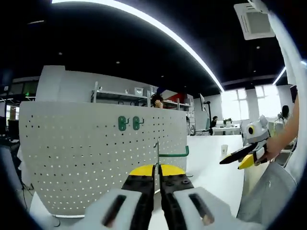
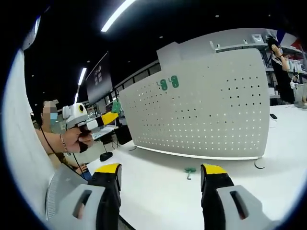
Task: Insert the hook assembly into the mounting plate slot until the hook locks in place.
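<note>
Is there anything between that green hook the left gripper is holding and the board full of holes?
Nothing visible stands in the way. In the left gripper view the left gripper is shut on the green hook, which points at the pegboard straight ahead. Two green hooks already hang higher up, off to the side.

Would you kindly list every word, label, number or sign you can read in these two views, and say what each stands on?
No text can be read in either view.
Dark wall panel: pale marks, too blurred to read.
White pegboard: no lettering, just two green hooks mounted on it.
Left gripper, holding a green hook, and right gripper: no readable labels.
</note>
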The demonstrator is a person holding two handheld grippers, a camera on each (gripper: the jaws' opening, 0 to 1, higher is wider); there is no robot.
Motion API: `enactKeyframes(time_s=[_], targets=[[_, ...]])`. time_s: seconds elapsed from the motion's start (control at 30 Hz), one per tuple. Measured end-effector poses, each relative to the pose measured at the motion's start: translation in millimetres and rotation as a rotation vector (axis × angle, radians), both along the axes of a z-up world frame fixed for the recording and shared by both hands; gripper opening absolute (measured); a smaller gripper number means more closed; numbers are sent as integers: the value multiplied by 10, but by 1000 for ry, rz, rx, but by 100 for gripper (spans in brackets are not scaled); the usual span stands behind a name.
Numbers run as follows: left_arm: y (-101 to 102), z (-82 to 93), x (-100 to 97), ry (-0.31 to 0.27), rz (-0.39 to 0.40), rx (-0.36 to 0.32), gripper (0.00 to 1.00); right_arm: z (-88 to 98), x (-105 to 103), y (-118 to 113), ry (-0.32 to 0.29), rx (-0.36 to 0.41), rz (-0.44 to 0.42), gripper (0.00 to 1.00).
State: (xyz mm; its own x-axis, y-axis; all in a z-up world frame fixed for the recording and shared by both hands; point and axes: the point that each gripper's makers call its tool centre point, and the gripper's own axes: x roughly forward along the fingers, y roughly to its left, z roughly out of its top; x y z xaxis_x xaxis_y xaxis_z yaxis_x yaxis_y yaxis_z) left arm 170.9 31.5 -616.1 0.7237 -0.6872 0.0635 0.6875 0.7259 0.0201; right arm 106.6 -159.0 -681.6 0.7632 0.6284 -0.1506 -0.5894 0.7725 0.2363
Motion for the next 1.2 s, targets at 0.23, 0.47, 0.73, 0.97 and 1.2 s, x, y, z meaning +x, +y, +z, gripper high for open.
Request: enactKeyframes(time_s=[0.23, 0.47, 0.73, 0.97, 1.2], targets=[[41, -30, 25, 2, 14, 0, 2, 407, -31, 101, -154, 151, 24, 63], [23, -49, 24, 10, 12, 2, 2, 446, 14, 182, -159, 152, 43, 61], [1, -54, 30, 17, 12, 4, 2, 463, 104, 459, -157, 159, 92, 59], [-39, -30, 14, 14, 10, 5, 2, 511, 196, 684, -153, 205, 134, 59], [-152, 0, -13, 19, -7, -10, 2, 567, 269, 814, -155, 240, 154, 58]])
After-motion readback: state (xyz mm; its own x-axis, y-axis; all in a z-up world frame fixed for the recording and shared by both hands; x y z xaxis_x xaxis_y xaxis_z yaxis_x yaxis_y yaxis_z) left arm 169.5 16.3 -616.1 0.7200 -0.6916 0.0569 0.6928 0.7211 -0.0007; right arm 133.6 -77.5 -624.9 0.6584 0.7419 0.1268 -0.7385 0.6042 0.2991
